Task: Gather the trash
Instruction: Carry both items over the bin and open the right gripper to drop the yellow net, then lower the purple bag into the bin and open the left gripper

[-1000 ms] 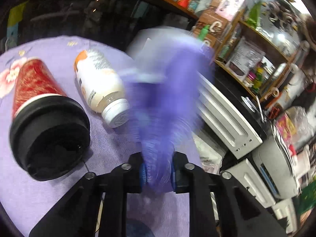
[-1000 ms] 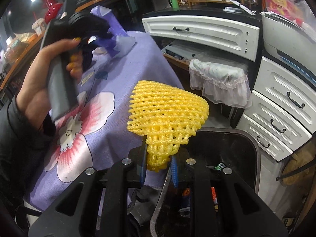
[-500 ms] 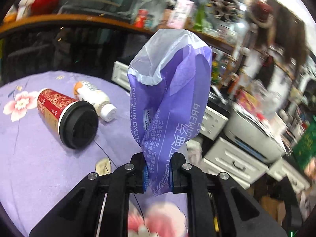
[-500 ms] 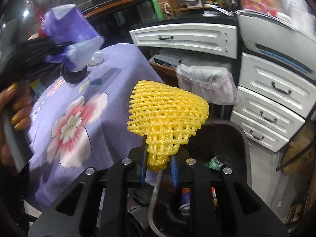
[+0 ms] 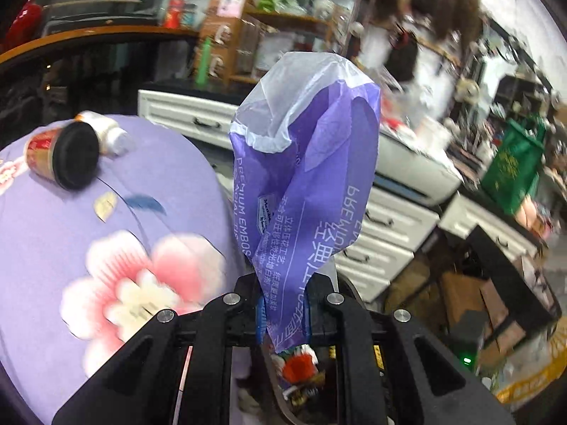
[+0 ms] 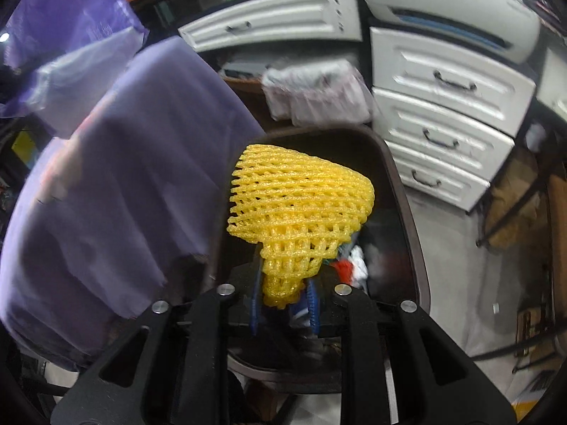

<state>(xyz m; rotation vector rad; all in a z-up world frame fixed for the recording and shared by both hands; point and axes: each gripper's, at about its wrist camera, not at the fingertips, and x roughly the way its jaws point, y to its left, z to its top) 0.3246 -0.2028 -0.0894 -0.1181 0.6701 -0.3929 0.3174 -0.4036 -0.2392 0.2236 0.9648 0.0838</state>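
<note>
My left gripper (image 5: 283,304) is shut on a purple plastic wrapper (image 5: 304,177) with white print, held upright beside the table edge; the bin's trash shows just below it. My right gripper (image 6: 283,306) holds a yellow foam fruit net (image 6: 297,209) over the dark trash bin (image 6: 407,219), its jaws slightly spread around the net's neck. The purple wrapper also shows at the upper left of the right wrist view (image 6: 71,35). A red paper cup with a black lid (image 5: 63,156) and a white bottle (image 5: 106,134) lie on the purple flowered tablecloth (image 5: 106,248).
White drawer units (image 6: 450,106) stand behind the bin. A cloth-covered item (image 6: 315,95) sits near the bin's far side. Cluttered shelves (image 5: 248,35) and a green bag (image 5: 514,170) are at the back. Colourful trash (image 6: 351,265) lies in the bin.
The left gripper swung away from the cup and bottle toward the table edge and bin with the wrapper. The right gripper moved over the bin's opening with the net.
</note>
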